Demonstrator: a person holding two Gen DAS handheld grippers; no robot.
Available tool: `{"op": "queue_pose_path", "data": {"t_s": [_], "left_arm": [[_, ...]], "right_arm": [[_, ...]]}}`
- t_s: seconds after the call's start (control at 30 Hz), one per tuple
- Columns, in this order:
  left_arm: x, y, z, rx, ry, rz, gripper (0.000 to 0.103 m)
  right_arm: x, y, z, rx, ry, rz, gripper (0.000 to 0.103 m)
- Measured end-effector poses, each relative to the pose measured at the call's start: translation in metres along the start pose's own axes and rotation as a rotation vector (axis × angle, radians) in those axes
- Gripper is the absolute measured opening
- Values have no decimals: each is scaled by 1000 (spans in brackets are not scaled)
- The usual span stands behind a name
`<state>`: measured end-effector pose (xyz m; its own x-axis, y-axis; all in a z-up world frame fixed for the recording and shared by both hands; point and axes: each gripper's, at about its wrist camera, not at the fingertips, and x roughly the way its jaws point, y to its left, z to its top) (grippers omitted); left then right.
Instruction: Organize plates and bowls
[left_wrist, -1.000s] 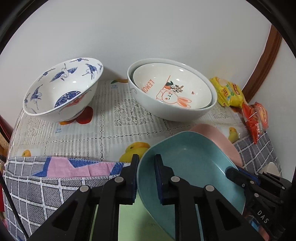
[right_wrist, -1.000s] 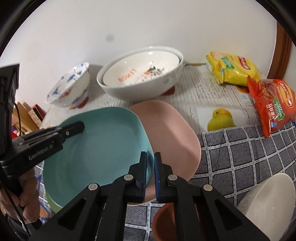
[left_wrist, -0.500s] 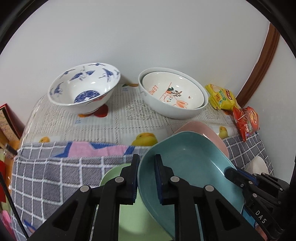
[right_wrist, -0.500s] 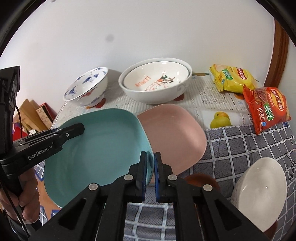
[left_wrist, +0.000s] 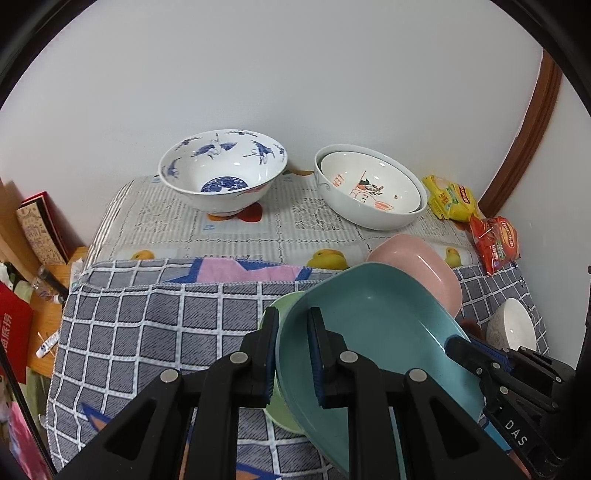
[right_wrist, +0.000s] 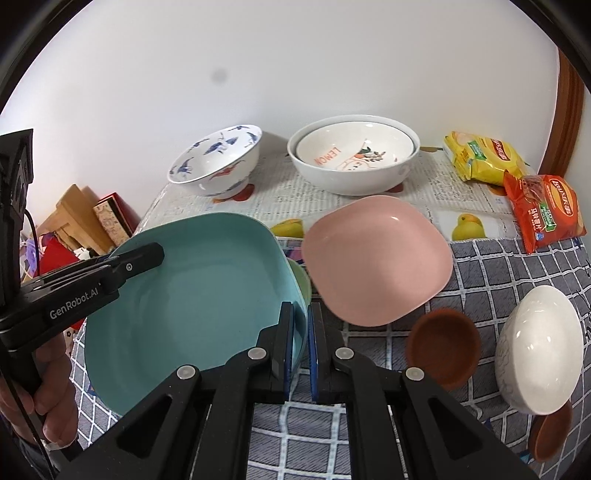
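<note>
Both the left tongs (left_wrist: 293, 345) and the right tongs (right_wrist: 301, 341) are clamped on opposite rims of the empty teal plate (right_wrist: 192, 295), held tilted above the checked cloth (left_wrist: 147, 332). It hides most of a green plate (left_wrist: 275, 406) beneath. Beside the teal plate lies an empty pink plate (right_wrist: 376, 258). Behind that, a rabbit-print bowl (right_wrist: 354, 151) nests inside a white bowl (right_wrist: 351, 181).

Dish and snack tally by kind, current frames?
Plates: 3 – teal plate, pink plate, green plate
Bowls: 4 – blue-patterned bowl, outer white bowl with rabbit bowl nested inside, plain white bowl
Brown saucers: 2 –
Snack bags: 2 – yellow bag, red bag
Total: 11
</note>
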<state>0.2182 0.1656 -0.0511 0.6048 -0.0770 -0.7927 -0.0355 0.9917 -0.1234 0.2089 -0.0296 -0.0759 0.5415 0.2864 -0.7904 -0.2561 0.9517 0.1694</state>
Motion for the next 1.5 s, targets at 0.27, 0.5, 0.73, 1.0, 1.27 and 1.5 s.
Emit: {"op": "queue_pose_path", "data": {"t_s": [0.27, 0.5, 0.73, 1.0, 1.27, 1.5], "left_arm": [[-12, 1, -6, -4, -7, -21, 15], [-8, 4, -17, -32, 11, -41, 15], [10, 17, -32, -59, 60, -17, 14], [36, 39, -43, -91, 108, 23, 13], [46, 48, -39, -152, 73, 62, 10], [55, 43, -40, -150, 83, 68, 9]], "right_arm": [[-15, 7, -8, 5, -13, -14, 7], [-17, 8, -13, -1, -3, -29, 7], [8, 11, -22, -15, 59, -18, 7], [51, 16, -26, -17, 135, 15, 8], [73, 21, -7, -69, 128, -19, 13], [66, 17, -9, -75, 122, -53, 22]]}}
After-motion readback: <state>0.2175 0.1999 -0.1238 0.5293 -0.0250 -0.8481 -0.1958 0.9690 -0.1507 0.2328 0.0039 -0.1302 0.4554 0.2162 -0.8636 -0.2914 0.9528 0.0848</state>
